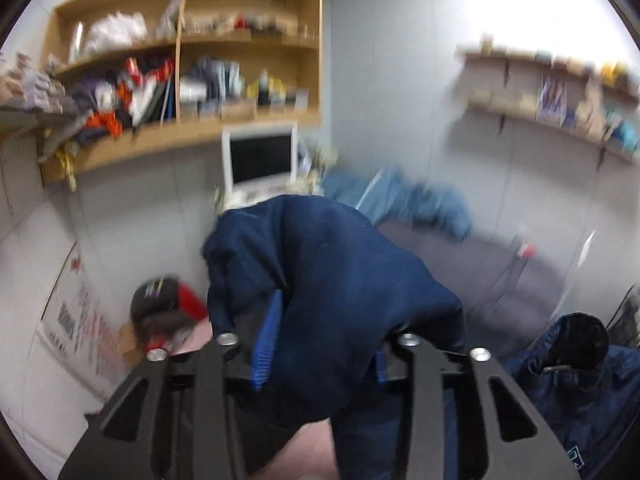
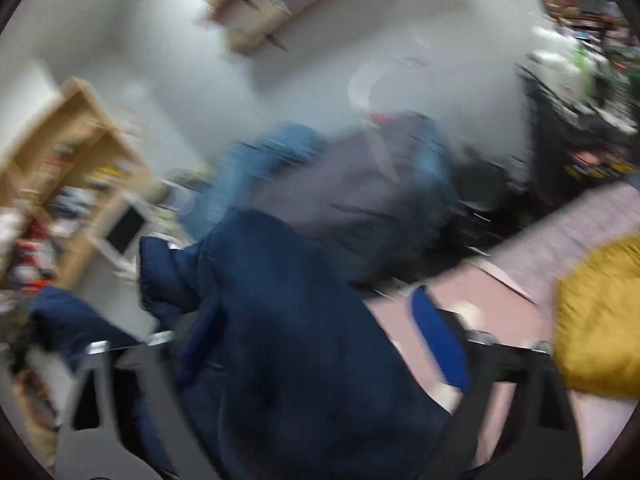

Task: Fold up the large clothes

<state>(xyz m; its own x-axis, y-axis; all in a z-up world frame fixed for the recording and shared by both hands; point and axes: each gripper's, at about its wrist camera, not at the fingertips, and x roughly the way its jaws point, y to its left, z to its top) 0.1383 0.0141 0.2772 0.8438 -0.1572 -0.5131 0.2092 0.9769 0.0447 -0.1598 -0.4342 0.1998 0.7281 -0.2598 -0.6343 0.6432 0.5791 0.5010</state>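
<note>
A dark navy garment [image 1: 332,292] hangs bunched up in front of the left wrist camera. My left gripper [image 1: 320,364] is shut on it, with cloth packed between the blue pads [image 1: 266,344]. In the right wrist view, which is blurred by motion, the same navy garment [image 2: 280,340] fills the lower middle and covers the left finger. My right gripper [image 2: 320,360] has its right blue pad [image 2: 440,344] showing beside the cloth; I cannot tell whether it grips.
A pink surface [image 2: 472,292] lies below. A mustard-yellow garment [image 2: 600,320] lies at the right, a light blue garment [image 1: 404,196] and a grey one [image 1: 472,264] farther back. Another dark blue item [image 1: 580,384] is at lower right. Wooden shelves [image 1: 192,80] and a monitor [image 1: 260,158] stand behind.
</note>
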